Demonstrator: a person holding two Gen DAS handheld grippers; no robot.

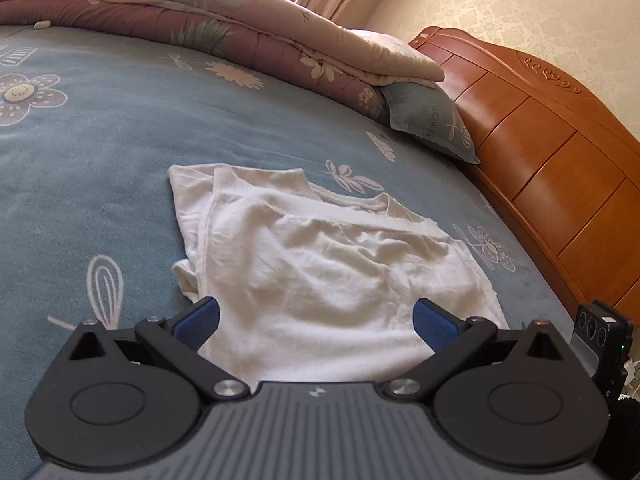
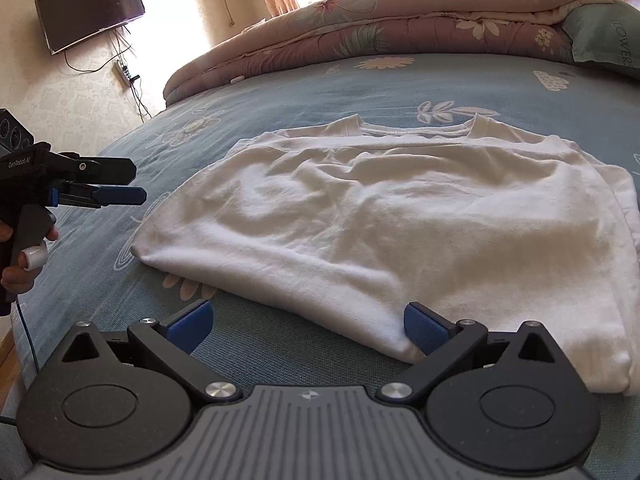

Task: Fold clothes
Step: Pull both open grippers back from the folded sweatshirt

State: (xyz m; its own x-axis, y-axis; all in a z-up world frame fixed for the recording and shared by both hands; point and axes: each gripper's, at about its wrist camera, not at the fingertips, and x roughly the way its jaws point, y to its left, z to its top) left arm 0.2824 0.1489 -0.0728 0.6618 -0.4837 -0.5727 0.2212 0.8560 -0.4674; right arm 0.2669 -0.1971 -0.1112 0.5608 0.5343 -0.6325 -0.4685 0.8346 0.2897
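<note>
From my left gripper [image 1: 316,320] I see the shirt [image 1: 320,264] lying flat on the bed [image 1: 100,152], directly ahead and reaching in between the spread fingers. Behind it a folded quilt [image 1: 224,28] runs along the far edge of the bed, with a pillow [image 1: 432,120] tucked under its right end. The headboard [image 1: 552,152] stands to the right of the shirt. From my right gripper [image 2: 306,326], the shirt's near corner sits by the right finger [image 2: 424,330]. A television [image 2: 90,8] hangs on the wall at far left, beyond the bed.
</note>
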